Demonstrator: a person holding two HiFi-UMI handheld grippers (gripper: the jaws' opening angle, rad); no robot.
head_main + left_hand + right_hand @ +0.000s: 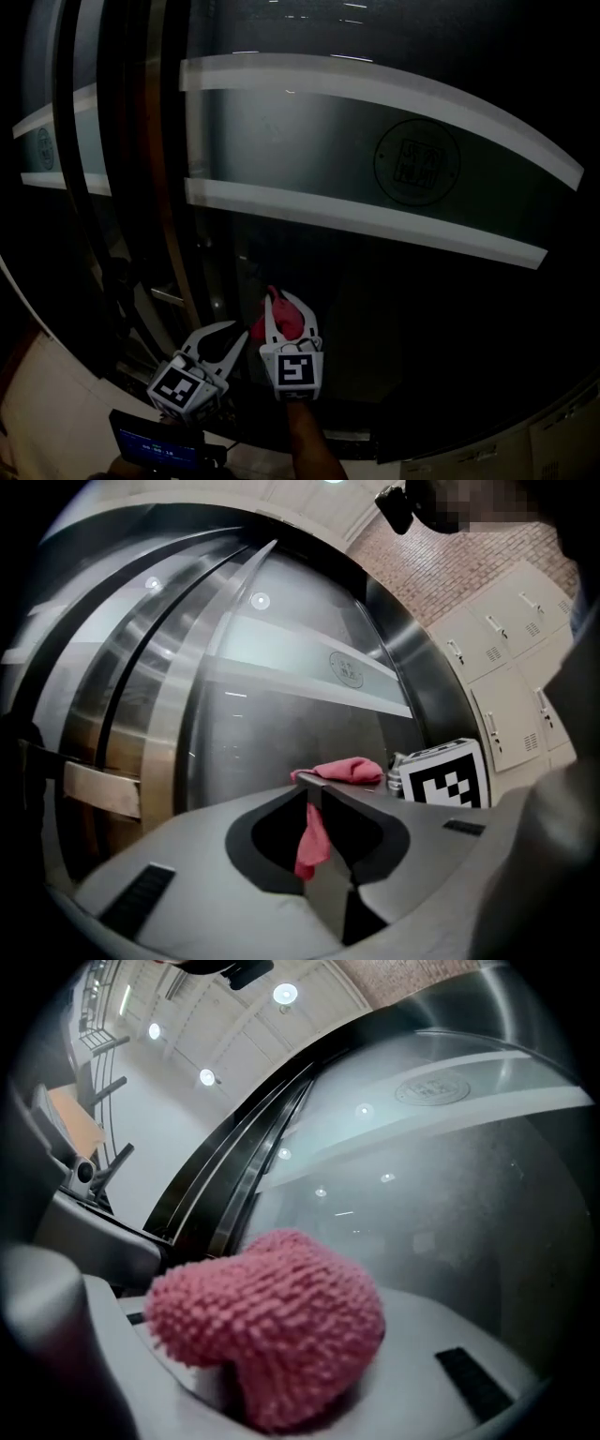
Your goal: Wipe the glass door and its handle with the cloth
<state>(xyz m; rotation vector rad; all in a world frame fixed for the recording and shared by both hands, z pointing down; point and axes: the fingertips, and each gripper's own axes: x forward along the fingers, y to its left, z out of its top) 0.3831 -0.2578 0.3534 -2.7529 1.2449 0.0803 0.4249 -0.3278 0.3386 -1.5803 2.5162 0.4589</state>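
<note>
Fluffy pink cloth [272, 1321] sits bunched in my right claw [287, 315], squeezed tight, low down near big dark glass door [403, 281]. My left claw [314, 786] is closed too, pinching cloth corner. Best to press cloth flat on glass and rub slow. Can't spot handle.

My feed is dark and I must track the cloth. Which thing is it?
Low on the glass door, below its two frosted bands, the right gripper clamps the cloth. It is the only pink, nubby thing there.
</note>
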